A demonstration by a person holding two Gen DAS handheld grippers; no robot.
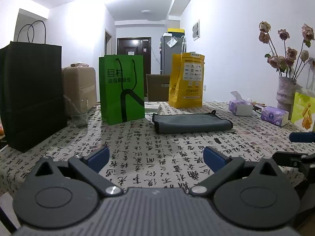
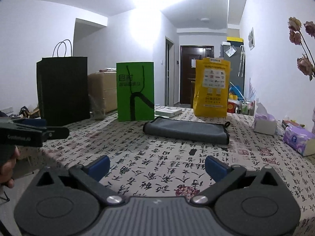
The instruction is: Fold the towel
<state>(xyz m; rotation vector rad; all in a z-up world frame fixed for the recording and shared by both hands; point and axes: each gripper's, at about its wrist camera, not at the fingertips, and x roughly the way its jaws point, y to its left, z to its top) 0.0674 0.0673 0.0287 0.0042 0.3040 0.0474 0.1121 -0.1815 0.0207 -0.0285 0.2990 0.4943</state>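
A grey towel with black edging (image 1: 192,123) lies folded in a long flat strip on the calligraphy-print tablecloth (image 1: 149,157), toward the far side; it also shows in the right wrist view (image 2: 187,130). My left gripper (image 1: 156,158) is open and empty, low over the table, well short of the towel. My right gripper (image 2: 157,168) is open and empty, also near the table's front. The right gripper shows at the right edge of the left wrist view (image 1: 301,137); the left gripper shows at the left edge of the right wrist view (image 2: 29,130).
A black paper bag (image 1: 31,92), a green bag (image 1: 123,88) and a yellow bag (image 1: 186,80) stand behind the towel. A glass (image 1: 78,116) stands by the black bag. Tissue packs (image 1: 274,116) and a vase of dried roses (image 1: 285,92) sit at right.
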